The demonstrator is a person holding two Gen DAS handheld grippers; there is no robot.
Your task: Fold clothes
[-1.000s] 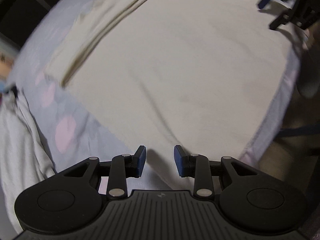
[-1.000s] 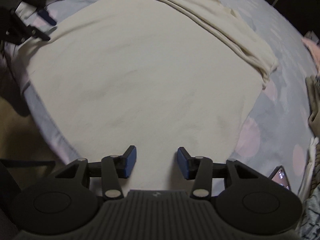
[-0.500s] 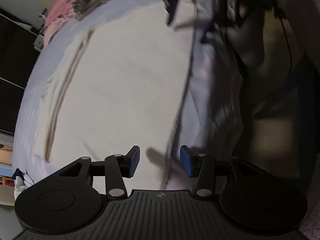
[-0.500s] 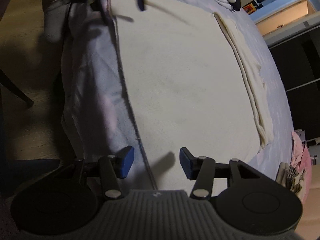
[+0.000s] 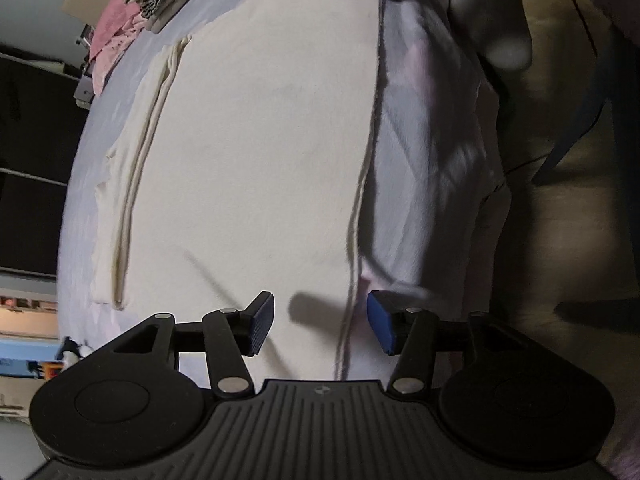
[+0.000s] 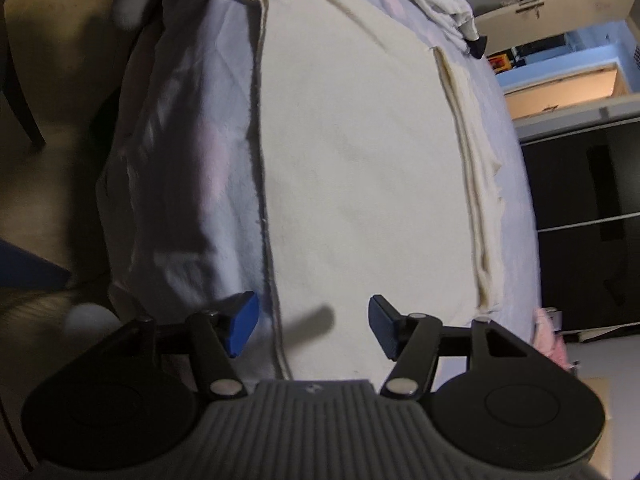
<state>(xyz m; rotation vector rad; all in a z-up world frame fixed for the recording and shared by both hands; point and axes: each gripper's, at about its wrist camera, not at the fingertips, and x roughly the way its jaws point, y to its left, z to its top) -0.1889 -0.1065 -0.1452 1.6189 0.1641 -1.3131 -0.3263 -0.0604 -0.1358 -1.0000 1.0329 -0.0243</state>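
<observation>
While cream cloth (image 5: pixel 256 152) covers the bed, clothes pile (image 5: pixel 132 12) sits beyond.

A garment (image 5: pixel 256 152) was spread flat on a bed (image 5: pixel 420 152), one edge along the bed's side. Clothes (image 5: pixel 132 20) were piled beyond it.

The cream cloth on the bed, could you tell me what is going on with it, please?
A person holding two grippers is folding a cream cloth spread flat on the bed. The left gripper and right gripper each straddle the cloth's near edge at opposite ends. Both sets of jaws have just been opening, and neither grips the cloth yet.
</observation>
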